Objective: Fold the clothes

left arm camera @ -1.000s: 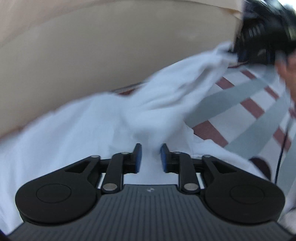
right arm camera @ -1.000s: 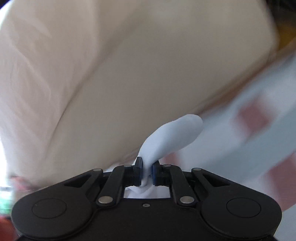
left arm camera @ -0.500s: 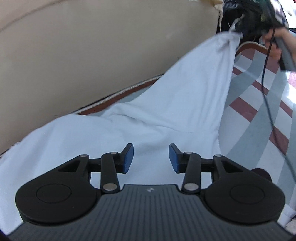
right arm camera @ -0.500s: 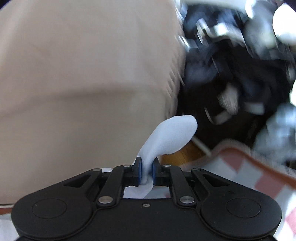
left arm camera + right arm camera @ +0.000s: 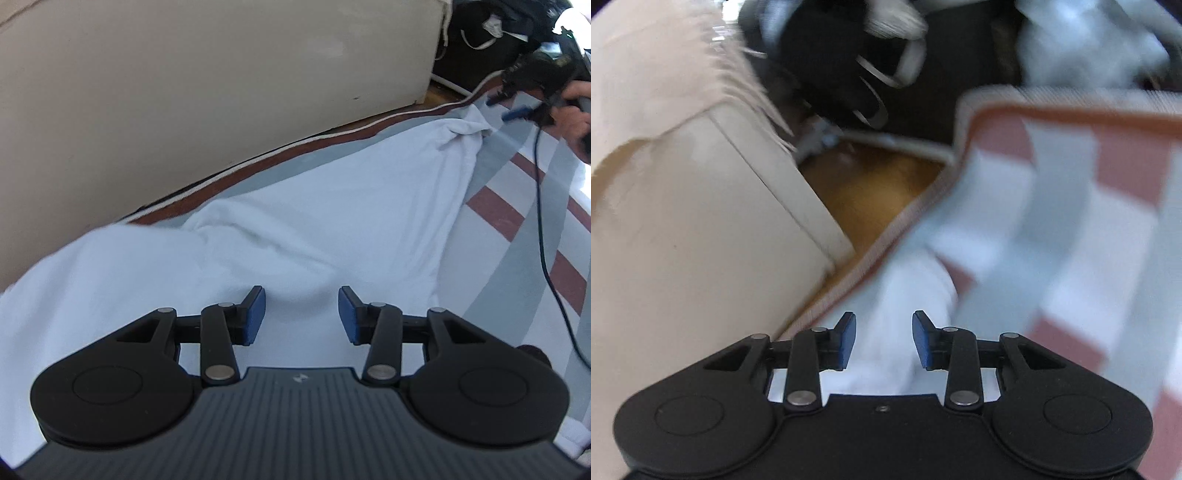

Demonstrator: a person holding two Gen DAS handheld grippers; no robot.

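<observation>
Pale blue garment [image 5: 303, 229] lies spread on my striped mat [image 5: 517, 206], stretching from just under the left gripper [image 5: 301, 319] away to a bunched corner near the mat's far edge. I see my left gripper with its blue pads [image 5: 255, 315] wide apart and nothing between them, poised just above a soft ridge in the cloth. Far off in the left view my right gripper [image 5: 517, 105] sits by that bunched corner, with a hand [image 5: 570, 120] on it and a dark cable [image 5: 543, 236] trailing over the mat. In the blurred right wrist view its fingers are spread too, holding nothing, with a tongue of the fabric lying between and below them. A beige upholstered base [image 5: 207, 88] borders the mat.
</observation>
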